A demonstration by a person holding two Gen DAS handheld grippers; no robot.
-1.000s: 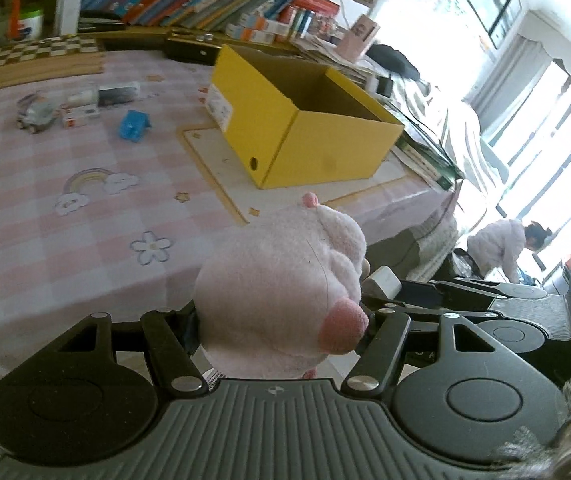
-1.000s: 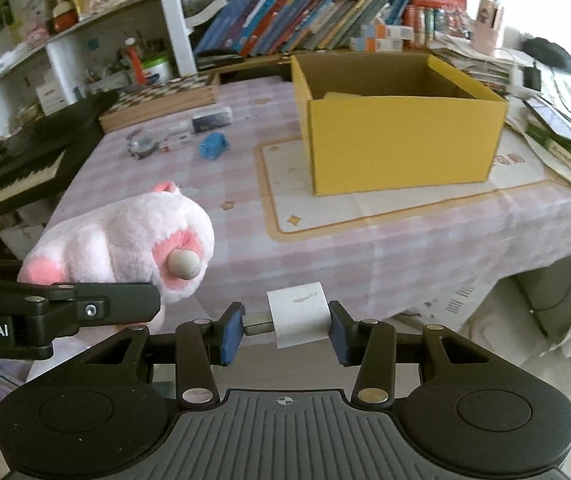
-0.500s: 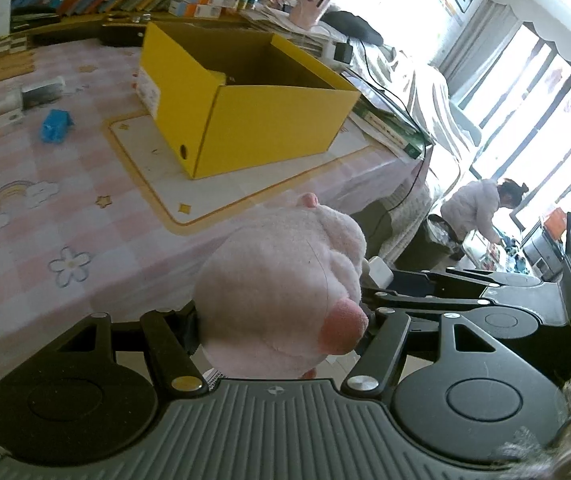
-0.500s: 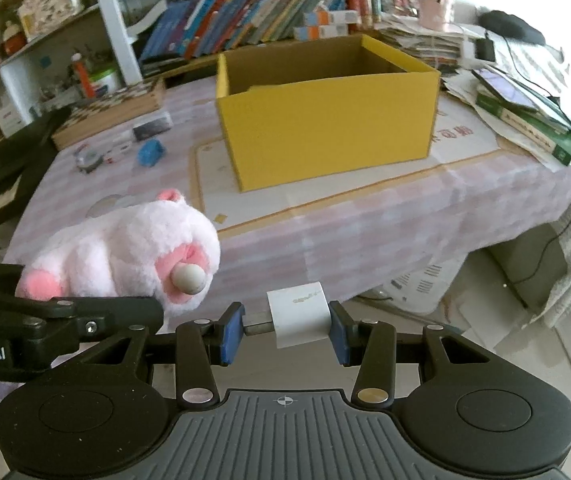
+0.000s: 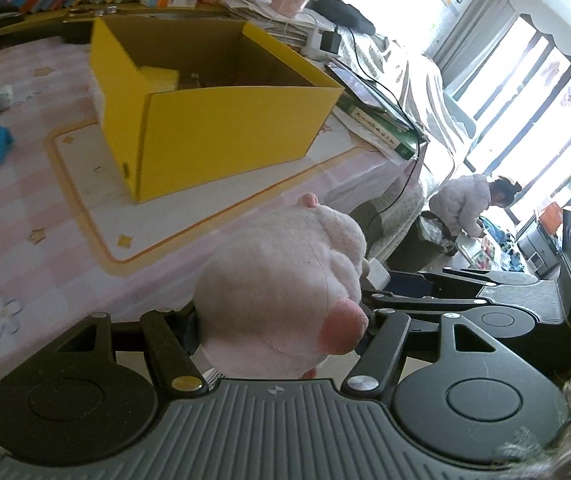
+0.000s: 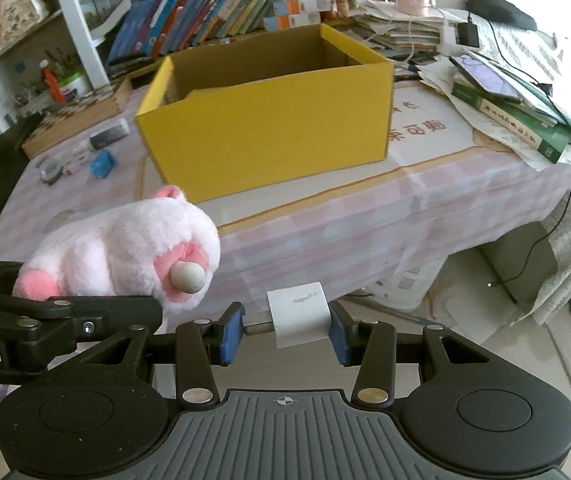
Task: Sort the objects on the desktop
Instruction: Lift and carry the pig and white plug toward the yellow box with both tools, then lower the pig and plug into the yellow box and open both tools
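Left hand-held gripper (image 5: 281,320): clamped on one pink plush toy (image 5: 281,296), lower centre of frame. Right hand-held gripper (image 6: 285,328): narrow, pinching one small white box (image 6: 299,312), lower centre. One yellow box (image 6: 269,120), open top, on table (image 6: 405,208), upper centre in both views, ahead and above both loads; long axis across frame in right view. Right hand-held gripper seems more square to it. Near left edge: one blue item (image 6: 103,164), few small things, uncounted.
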